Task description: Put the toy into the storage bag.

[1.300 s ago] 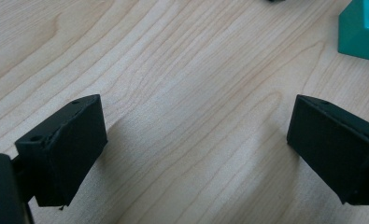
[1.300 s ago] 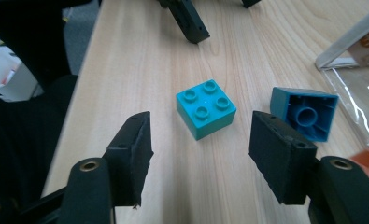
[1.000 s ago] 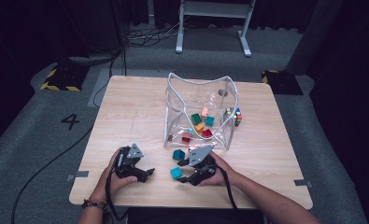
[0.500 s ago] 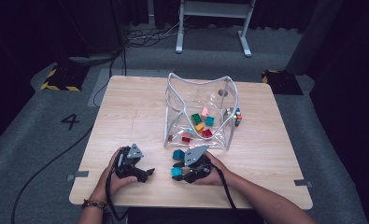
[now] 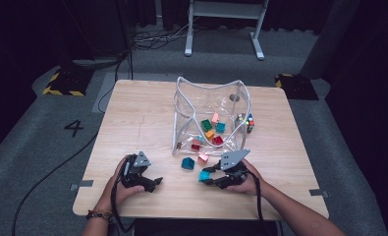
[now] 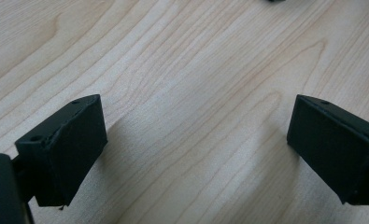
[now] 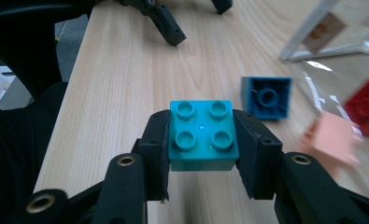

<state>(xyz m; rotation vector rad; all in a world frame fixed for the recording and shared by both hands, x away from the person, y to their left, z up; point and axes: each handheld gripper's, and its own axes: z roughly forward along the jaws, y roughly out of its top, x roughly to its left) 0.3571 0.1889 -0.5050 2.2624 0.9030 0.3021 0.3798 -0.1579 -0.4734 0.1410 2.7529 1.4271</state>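
Teal brick point(image 7: 203, 135) clamped in right claw point(image 7: 202, 149), studs up

table point(image 5: 147, 118): pale wood, smooth matt grain
turquoise brick point(image 7: 202, 134): glossy moulded plastic, studded top
dark blue brick point(image 7: 266, 97): smooth plastic
bin point(image 5: 240, 105): clear, shiny flexible plastic
right gripper point(image 7: 202, 154): matt black plastic pads

Only readable thing I can spot is a black number "4" point(image 5: 74, 127) marked on the grey carpeted floor point(image 5: 44, 147), off the table's edge, well out past the left black two-jaw gripper point(image 5: 154, 183). Nothing else is legible.
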